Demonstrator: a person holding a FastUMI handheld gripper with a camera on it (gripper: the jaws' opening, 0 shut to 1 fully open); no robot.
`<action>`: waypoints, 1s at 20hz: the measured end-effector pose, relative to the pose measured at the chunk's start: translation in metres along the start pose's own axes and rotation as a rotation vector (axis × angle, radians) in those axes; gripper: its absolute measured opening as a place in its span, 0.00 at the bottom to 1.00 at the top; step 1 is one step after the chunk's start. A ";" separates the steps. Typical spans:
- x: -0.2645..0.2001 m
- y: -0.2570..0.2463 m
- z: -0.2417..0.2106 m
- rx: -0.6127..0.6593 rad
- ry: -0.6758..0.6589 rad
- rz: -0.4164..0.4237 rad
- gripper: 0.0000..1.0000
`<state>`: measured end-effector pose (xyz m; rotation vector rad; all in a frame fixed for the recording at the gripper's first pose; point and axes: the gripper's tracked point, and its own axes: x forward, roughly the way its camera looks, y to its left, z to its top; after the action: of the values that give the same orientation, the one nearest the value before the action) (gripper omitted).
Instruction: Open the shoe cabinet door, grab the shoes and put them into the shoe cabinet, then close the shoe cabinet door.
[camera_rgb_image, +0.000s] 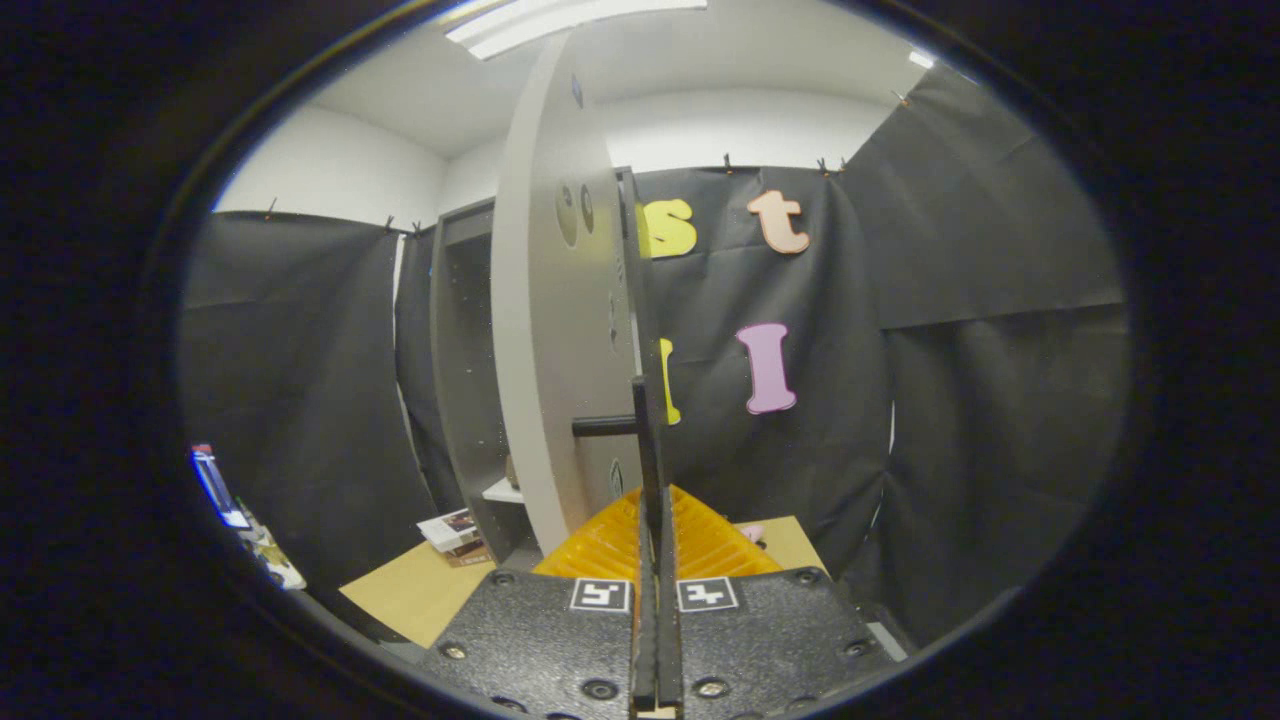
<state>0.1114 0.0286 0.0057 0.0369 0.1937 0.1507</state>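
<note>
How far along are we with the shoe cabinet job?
Door is swung open, edge-on just ahead; cabinet interior shows beyond it. In hand: gripper fingers closed on the door's dark handle. Left: shoes into the cabinet, whose whereabouts I cannot tell, then closing.

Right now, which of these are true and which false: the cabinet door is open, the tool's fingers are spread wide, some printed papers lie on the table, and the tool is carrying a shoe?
1. The cabinet door is open. True: it is swung out and seen almost edge-on.
2. The fingers of the tool are spread wide. False: they are closed together on the door's handle.
3. Printed papers lie on the table beside the cabinet. True.
4. The tool is carrying a shoe. False: it grips the thin handle bar.
</note>
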 end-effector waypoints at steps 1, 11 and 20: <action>-0.007 -0.001 -0.002 -0.022 -0.010 -0.019 0.04; -0.072 0.068 -0.033 -0.065 -0.144 -0.139 0.79; -0.017 0.148 -0.103 -0.065 -0.064 -0.038 1.00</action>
<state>0.0528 0.1743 -0.0847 -0.0268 0.1254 0.1175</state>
